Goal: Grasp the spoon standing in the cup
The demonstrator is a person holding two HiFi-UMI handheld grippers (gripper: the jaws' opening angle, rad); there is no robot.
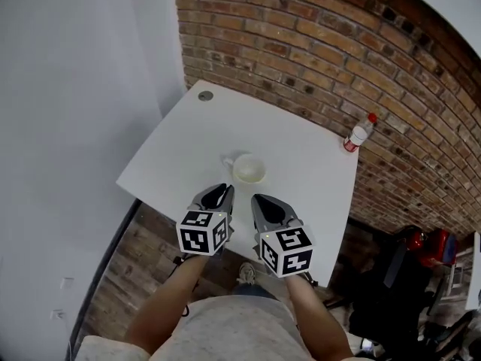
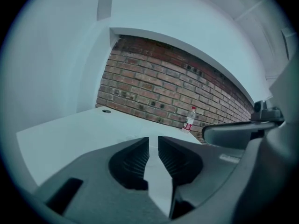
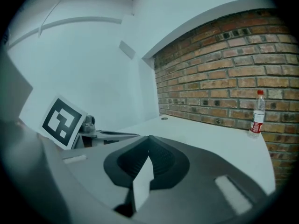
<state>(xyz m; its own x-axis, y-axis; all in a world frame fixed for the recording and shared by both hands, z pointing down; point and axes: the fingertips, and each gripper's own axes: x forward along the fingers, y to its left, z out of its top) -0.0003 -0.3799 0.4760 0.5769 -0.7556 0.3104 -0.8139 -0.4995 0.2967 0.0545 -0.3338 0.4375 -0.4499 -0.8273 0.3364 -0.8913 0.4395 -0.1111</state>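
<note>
- left gripper (image 2: 153,142): jaws slightly apart, nothing between them
- right gripper (image 3: 148,140): jaw tips touching, empty
- cup (image 1: 249,169) just beyond both grippers; contents too small to tell

Bare table (image 1: 188,149) around cup (image 1: 249,169), bottle (image 1: 359,135) at far right corner

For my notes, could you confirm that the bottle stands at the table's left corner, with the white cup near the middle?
Not quite: the head view shows the bottle at the table's right corner, by the brick wall. The white cup is near the middle.
</note>
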